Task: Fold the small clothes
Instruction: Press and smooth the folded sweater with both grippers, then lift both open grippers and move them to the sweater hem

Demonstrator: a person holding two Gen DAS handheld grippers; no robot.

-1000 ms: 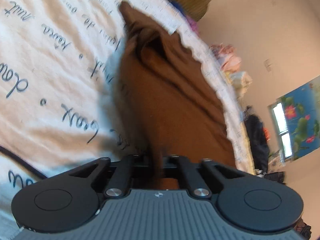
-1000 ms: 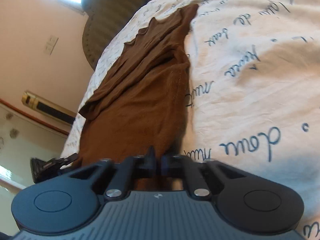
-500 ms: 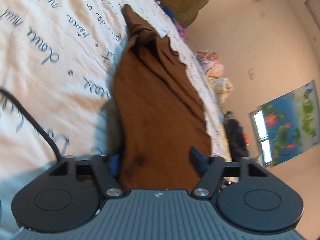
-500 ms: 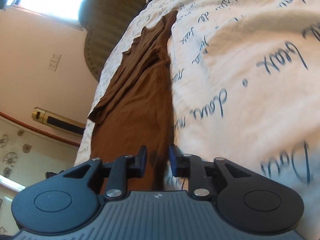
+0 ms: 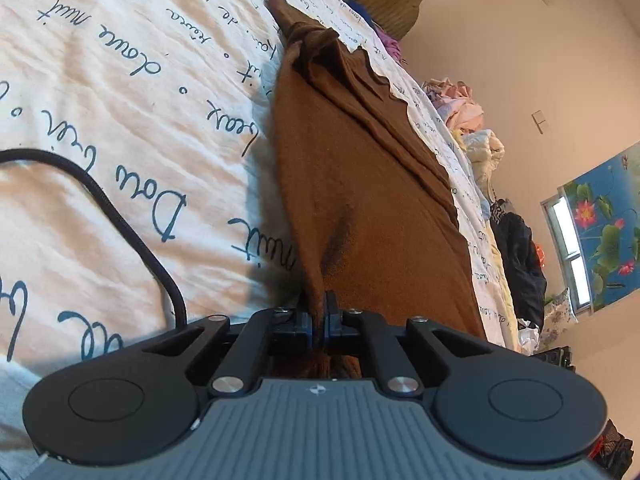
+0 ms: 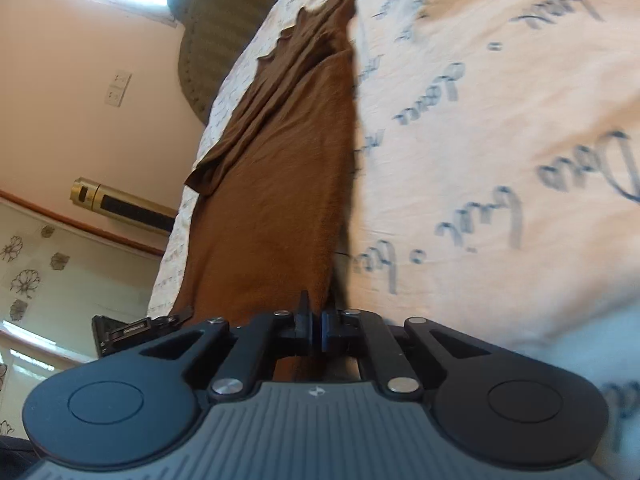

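Observation:
A brown garment point(image 5: 360, 184) lies stretched in a long strip on a white bedsheet point(image 5: 120, 100) printed with blue handwriting. My left gripper point(image 5: 320, 320) sits at its near end, jaws closing, with a bunched fold of the brown cloth pinched between the pads. In the right wrist view the same garment point(image 6: 280, 184) runs away along the left edge of the sheet point(image 6: 500, 120). My right gripper point(image 6: 315, 328) is shut at the garment's near right edge, and the cloth passes between and under its jaws.
A black cable point(image 5: 120, 216) curls over the sheet left of the left gripper. Piles of clothes point(image 5: 464, 100) and dark clothing point(image 5: 516, 248) lie past the bed's far edge. A woven cushion point(image 6: 224, 20) stands at the head, a gold cylinder point(image 6: 120, 204) by the wall.
Both grippers held the cloth, opened half a second ago, the left one wide, and have shut on it again. The sheet's lettering has slid in both views as the hands moved.

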